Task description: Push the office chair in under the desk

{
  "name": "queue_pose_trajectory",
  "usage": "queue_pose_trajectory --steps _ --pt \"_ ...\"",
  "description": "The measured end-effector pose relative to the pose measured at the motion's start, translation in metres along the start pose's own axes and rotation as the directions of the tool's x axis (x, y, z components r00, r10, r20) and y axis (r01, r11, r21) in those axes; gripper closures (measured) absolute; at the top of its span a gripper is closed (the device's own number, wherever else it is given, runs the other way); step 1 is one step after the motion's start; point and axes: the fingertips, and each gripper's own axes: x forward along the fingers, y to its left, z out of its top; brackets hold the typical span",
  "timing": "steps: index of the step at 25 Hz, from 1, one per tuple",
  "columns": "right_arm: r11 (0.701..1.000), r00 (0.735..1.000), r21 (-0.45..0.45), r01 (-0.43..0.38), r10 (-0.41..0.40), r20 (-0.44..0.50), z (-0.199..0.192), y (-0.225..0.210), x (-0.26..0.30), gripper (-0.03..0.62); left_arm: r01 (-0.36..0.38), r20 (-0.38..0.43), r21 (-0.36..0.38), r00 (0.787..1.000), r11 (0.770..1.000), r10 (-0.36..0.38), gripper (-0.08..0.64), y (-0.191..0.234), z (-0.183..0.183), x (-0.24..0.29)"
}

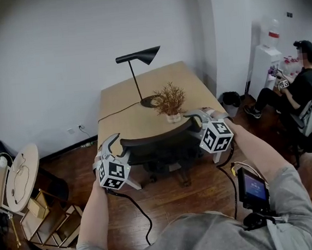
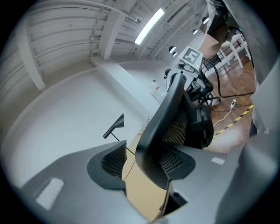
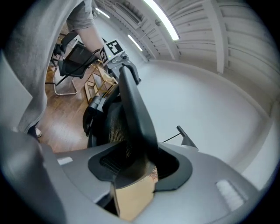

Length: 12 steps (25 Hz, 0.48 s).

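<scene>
Grey short-sleeved shirt (image 1: 221, 233) on the person. Both the left gripper (image 1: 115, 141) and the right gripper (image 1: 195, 119) have pale grey bodies, broad grey jaws lined with dark ribbed pads (image 2: 109, 159), and a white cube (image 1: 114, 174) printed with black square markers. A black cable (image 1: 136, 206) trails from the left one; near the right arm is a black device (image 1: 253, 186) with a blue-lit screen.

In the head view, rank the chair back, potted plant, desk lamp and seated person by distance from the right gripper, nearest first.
From the right gripper:
1. chair back, between its jaws.
2. potted plant, on the desk just beyond.
3. desk lamp, behind the plant, leftward.
4. seated person, far right, across the room.
</scene>
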Motion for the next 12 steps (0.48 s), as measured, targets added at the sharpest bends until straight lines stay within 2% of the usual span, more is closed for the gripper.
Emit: queue_pose_trajectory --steps 3,5,9,12 --pt "0.993 0.997 0.101 0.066 -0.068 0.019 0.001 -0.006 -0.018 0.393 -0.029 0.050 -0.139 0.998 0.990 0.036 0.363 0.001 -0.003 -0.021" --pt "0.978 0.993 0.178 0.109 -0.115 0.024 0.000 -0.008 -0.031 0.402 -0.033 0.088 -0.250 0.994 0.968 0.057 0.389 -0.001 -0.005 -0.034" --pt "0.921 0.989 0.372 0.120 -0.146 0.041 -0.009 0.009 -0.059 0.439 0.009 0.141 -0.453 0.988 0.891 0.062 0.423 -0.020 -0.009 -0.055" --pt "0.853 0.988 0.512 0.097 -0.145 0.054 -0.018 0.031 -0.080 0.472 0.048 0.178 -0.578 0.982 0.814 0.068 0.457 -0.038 -0.011 -0.071"
